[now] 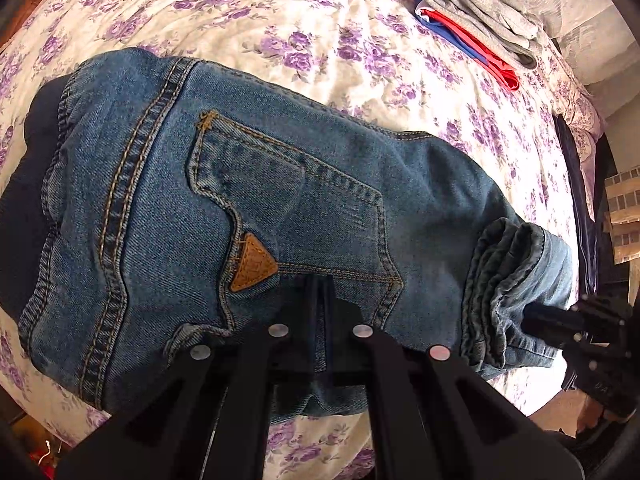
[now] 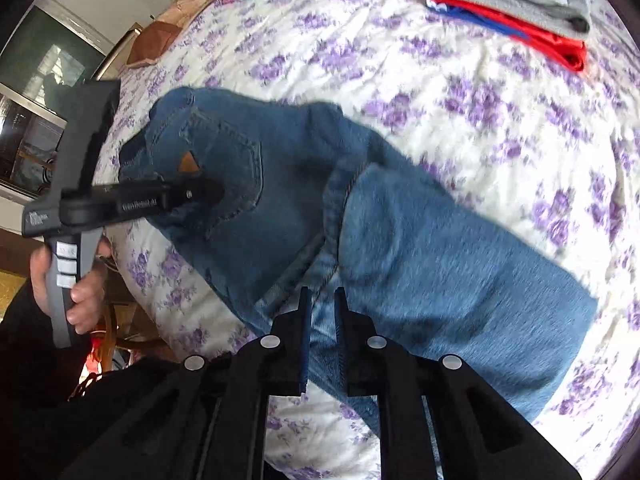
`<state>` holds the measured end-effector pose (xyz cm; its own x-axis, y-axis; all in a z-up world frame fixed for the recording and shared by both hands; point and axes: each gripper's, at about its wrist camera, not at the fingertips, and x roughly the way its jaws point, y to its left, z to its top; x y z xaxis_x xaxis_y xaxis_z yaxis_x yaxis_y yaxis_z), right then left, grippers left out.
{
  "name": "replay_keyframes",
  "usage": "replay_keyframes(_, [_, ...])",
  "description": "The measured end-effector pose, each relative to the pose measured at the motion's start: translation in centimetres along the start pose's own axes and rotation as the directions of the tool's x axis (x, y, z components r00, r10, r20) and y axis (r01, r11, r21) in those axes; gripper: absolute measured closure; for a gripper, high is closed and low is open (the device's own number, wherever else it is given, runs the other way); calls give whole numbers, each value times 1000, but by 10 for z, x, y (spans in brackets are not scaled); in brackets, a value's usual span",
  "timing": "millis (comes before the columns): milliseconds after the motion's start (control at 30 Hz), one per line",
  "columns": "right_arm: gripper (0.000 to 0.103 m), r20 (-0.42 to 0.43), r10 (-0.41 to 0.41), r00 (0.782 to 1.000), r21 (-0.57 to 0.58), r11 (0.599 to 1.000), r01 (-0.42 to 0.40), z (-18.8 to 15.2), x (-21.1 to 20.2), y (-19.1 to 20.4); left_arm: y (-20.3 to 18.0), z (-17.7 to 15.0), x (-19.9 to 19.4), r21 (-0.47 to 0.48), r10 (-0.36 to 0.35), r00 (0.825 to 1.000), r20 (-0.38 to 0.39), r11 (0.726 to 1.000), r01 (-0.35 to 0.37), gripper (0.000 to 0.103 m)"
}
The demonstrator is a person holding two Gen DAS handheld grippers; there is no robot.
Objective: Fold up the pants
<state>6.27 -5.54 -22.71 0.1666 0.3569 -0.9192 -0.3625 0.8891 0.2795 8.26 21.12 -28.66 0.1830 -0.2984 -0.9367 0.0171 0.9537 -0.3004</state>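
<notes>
Bed: a wide bedspread [image 1: 360, 40], cream with purple flowers, fills both views and carries everything else.
Jeans: a pair of blue denim jeans [image 1: 280, 184] lies across the middle of the bedspread, seat side up, with a back pocket and a small tan triangular patch [image 1: 252, 263] showing. In the right wrist view the legs [image 2: 440, 248] run out toward the lower right, one layer lying over another with a seam between them.
Folded hems: in the left wrist view a bunch of rolled cuffs [image 1: 512, 280] sits at the right end of the denim.
Stack at the far edge: a grey folded garment [image 1: 480, 12] rests on top of a red and blue one [image 1: 472, 44], well apart from the jeans.
Left gripper: the left gripper [image 1: 322, 292] points steeply down onto the jeans just below the pocket; its fingers are pressed together, and I cannot tell whether any cloth is pinched between them. In the right wrist view a hand [image 2: 68, 280] grips its grey handle.
Right gripper: the right gripper [image 2: 322, 304] hangs over the seam of the legs, its fingers a narrow gap apart, with denim behind the gap and nothing clamped that I can make out.
</notes>
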Motion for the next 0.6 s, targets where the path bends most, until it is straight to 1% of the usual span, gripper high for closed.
replay_keyframes(67, [90, 34, -47, 998, 24, 999, 46, 11, -2, -6, 2, -1, -2, -7, -8, 1000, 0, 1000, 8, 101])
replay_keyframes(100, [90, 34, -57, 998, 41, 998, 56, 17, 2, -12, 3, -2, -5, -17, -16, 1000, -2, 1000, 16, 101])
replay_keyframes(133, [91, 20, -66, 998, 54, 996, 65, 21, 8, -17, 5, -5, -10, -33, -25, 1000, -4, 999, 25, 101])
replay_keyframes(167, [94, -3, -88, 996, 63, 994, 88, 23, 17, -21, 6, -7, -17, -43, -36, 999, -2, 998, 36, 101])
replay_keyframes(200, [95, -24, -100, 995, 76, 992, 101, 25, 26, -27, 7, -10, -29, -48, -57, 998, 17, 997, 57, 101])
replay_keyframes(233, [95, -34, -99, 995, 93, 990, 102, 24, 34, -32, 9, -13, -44, -50, -77, 996, 48, 996, 79, 99])
replay_keyframes(300, [97, -33, -92, 995, 105, 990, 95, 25, 41, -38, 18, -20, -79, -64, -99, 988, 118, 992, 107, 76])
replay_keyframes(333, [97, -33, -90, 995, 106, 990, 94, 26, 41, -39, 25, -24, -99, -84, -92, 982, 163, 991, 107, 41])
replay_keyframes(367, [97, -37, -92, 995, 104, 990, 95, 26, 42, -39, 35, -30, -118, -111, -73, 973, 218, 989, 99, 17])
replay_keyframes(400, [97, -40, -96, 995, 95, 991, 100, 26, 42, -37, 45, -35, -136, -136, -55, 962, 269, 986, 94, 13])
replay_keyframes(433, [97, -41, -102, 994, 81, 991, 105, 26, 42, -36, 56, -41, -150, -161, -42, 952, 303, 982, 94, 13])
replay_keyframes(500, [97, -40, -107, 993, 67, 992, 110, 27, 41, -34, 76, -45, -163, -213, -19, 952, 307, 973, 88, 13])
replay_keyframes(600, [96, -33, -94, 995, 87, 992, 96, 25, 31, -32, 103, -50, -161, -289, 17, 959, 284, 955, 69, 13])
